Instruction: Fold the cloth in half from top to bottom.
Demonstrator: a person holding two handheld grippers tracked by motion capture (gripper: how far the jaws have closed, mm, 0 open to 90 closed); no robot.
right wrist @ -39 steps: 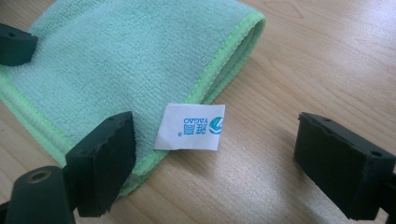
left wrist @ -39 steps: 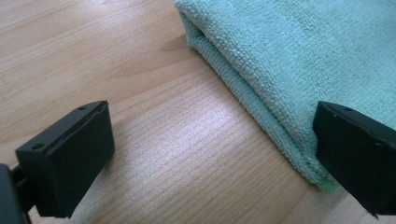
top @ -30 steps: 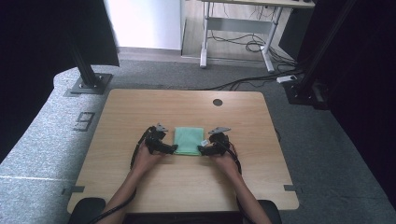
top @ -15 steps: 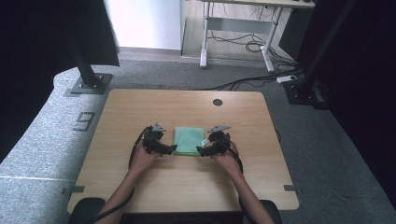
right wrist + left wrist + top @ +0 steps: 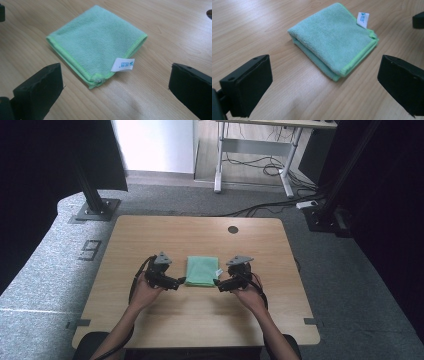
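- A folded green cloth (image 5: 202, 271) is lying flat on the wooden worktop (image 5: 150, 235), near the middle and toward the person's edge, squared up in several layers.
- A small white label (image 5: 122, 64) is sticking out from one corner of the cloth, the corner nearest the right tongs in the right gripper view; in the left gripper view the label (image 5: 362, 20) is sitting at the far corner.
- The left tongs (image 5: 179, 282) are hanging just beside the cloth's left edge, pointing toward it, with the jaws standing wide apart and nothing between them; in the left gripper view the cloth (image 5: 334, 37) is lying ahead of the jaws, clear of both.
- The right tongs (image 5: 219, 285) are hanging just beside the cloth's right near corner, their jaws having just been opening and now standing wide apart, gripping nothing; in the right gripper view the cloth (image 5: 96, 45) is lying ahead of them, untouched by either jaw.
- Both hands are coming in from the near edge of the worktop, one on each side of the cloth.
- A round dark hole (image 5: 233, 229) is showing in the worktop beyond the cloth, well apart from it.
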